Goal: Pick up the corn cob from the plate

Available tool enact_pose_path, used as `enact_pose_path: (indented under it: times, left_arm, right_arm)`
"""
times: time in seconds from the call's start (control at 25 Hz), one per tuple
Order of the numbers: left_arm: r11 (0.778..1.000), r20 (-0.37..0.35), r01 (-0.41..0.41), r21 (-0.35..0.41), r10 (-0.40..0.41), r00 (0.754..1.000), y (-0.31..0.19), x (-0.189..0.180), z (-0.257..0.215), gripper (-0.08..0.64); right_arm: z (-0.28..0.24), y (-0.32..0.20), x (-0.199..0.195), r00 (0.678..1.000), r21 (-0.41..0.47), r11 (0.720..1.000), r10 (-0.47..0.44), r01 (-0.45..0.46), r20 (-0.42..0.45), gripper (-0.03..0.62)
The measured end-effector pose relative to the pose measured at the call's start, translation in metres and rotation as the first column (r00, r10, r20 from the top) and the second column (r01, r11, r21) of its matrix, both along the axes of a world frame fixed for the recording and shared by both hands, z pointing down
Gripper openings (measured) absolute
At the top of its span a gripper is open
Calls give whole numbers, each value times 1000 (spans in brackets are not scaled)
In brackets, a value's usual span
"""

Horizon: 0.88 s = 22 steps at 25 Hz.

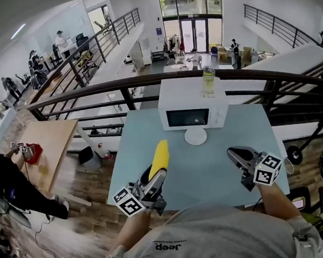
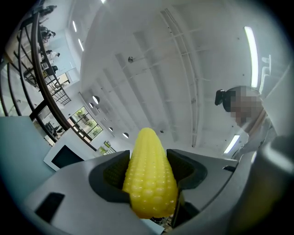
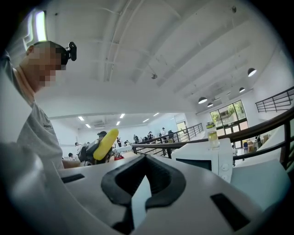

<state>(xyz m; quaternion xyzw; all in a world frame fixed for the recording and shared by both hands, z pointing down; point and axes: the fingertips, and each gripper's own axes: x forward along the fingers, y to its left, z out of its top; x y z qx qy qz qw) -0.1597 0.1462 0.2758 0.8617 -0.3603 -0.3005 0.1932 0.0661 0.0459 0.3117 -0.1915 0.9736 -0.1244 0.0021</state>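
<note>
**Corn cob in the left jaws, clear of the plate**

The left gripper (image 1: 155,180) is clamped on the corn cob (image 1: 160,157). Its jaws stand fairly wide, with one ribbed pad on each side of the thick lower half. The tapered tip sticks out ahead, toward the microwave (image 1: 193,110). The cob hangs above the table (image 1: 221,174), to the near left of the microwave. It is apart from the small white plate (image 1: 195,136), which sits just in front of the microwave door and looks bare. The right gripper (image 1: 237,155) holds nothing, jaws together, to the near right of the microwave.

The pick-up looks as good as done. To finish it well, the pads need steady pressure. The cob is tapered and bumpy, so it may creep forward if they loosen or the tip dips. Carrying it tip-up seems the safer course.

Room is generous, since the table between the person and the microwave has nothing else on it. The limits are the microwave front, the bottle (image 1: 209,79) on top of the microwave, and the table's near and left edges. A railing (image 1: 147,83) runs behind the microwave.
</note>
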Motion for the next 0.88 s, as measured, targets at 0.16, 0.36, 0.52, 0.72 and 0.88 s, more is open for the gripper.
enact_pose_path:
  times: [0.16, 0.36, 0.52, 0.72, 0.88]
  left_arm:
    - [999, 22, -33, -1, 33, 999, -4, 33, -4, 264]
    - [999, 35, -53, 12, 52, 998, -10, 39, -11, 264]
    - [998, 37, -53, 32, 52, 998, -12, 27, -16, 264]
    - [998, 35, -48, 29, 47, 998, -13, 14, -14, 264]
    - [998, 29, -48, 31, 47, 998, -16, 10, -13, 265]
  right_arm:
    - [4, -9, 30, 999, -28, 999, 31, -30, 38, 11]
    - [6, -13, 40, 997, -42, 998, 57, -55, 61, 10]
    - [3, -15, 32, 996, -31, 997, 68, -66, 55, 11]
    - [0, -15, 25, 996, -17, 997, 77, -77, 44, 11]
    - [0, -19, 22, 995, -21, 996, 83, -82, 47, 11]
